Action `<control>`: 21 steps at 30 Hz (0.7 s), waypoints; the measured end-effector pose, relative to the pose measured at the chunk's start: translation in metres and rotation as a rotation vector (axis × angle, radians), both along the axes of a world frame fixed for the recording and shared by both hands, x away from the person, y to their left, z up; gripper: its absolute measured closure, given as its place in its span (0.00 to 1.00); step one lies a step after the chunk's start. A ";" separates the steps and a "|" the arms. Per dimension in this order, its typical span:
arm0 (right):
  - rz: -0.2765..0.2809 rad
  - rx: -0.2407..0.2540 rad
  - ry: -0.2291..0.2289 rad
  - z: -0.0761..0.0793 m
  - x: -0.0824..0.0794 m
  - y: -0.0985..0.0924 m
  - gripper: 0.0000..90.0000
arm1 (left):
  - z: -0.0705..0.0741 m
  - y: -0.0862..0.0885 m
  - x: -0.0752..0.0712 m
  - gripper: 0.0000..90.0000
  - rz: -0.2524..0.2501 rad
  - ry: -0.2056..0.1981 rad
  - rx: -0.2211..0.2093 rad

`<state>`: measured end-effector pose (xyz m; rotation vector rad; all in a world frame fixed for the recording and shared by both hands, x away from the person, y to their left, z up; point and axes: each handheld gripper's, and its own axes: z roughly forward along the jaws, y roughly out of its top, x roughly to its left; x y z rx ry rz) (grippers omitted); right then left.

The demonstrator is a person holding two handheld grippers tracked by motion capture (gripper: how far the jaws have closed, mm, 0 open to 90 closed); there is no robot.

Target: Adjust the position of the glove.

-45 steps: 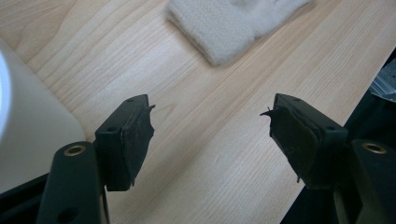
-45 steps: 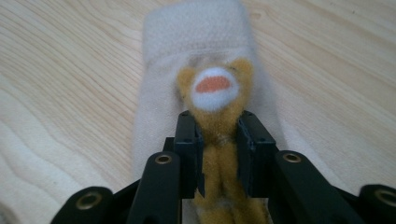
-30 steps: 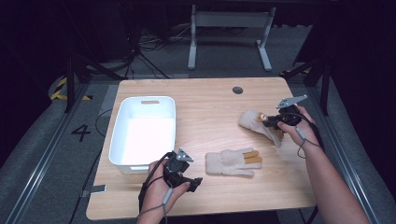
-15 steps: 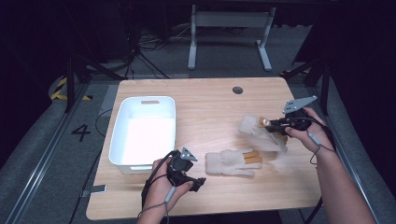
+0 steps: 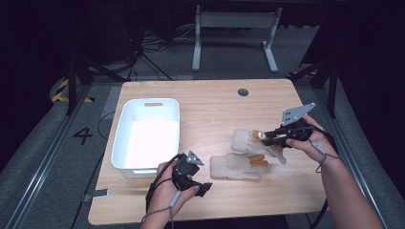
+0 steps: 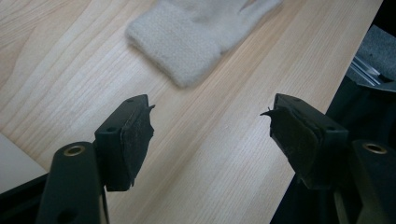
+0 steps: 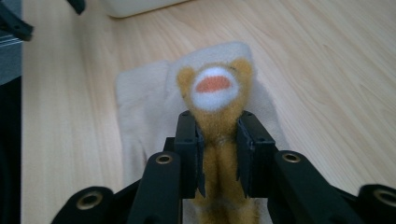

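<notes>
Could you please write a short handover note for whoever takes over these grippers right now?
Right gripper: shut on the held glove, gripping its orange-brown plush part, lifted over the right half of the table.
Left gripper: open, nothing between its jaws, near the front edge, pointing at the cuff of the second glove.
Second glove lies flat on the table, below the held one.
White bin: at the left; I see nothing in it.
Done: one glove picked up.
Left: probably placing both gloves, perhaps into the bin; the second glove is untouched.
</notes>
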<state>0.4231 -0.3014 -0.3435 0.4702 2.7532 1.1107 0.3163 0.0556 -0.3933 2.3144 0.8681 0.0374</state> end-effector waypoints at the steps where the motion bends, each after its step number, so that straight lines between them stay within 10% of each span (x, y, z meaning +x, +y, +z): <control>1: 0.018 0.001 0.001 0.000 -0.001 0.003 0.81 | 0.000 0.000 0.000 0.33 0.000 0.000 0.000; 21: 0.223 0.025 0.034 -0.018 -0.015 0.048 0.81 | -0.001 -0.001 0.003 0.33 0.005 0.000 -0.002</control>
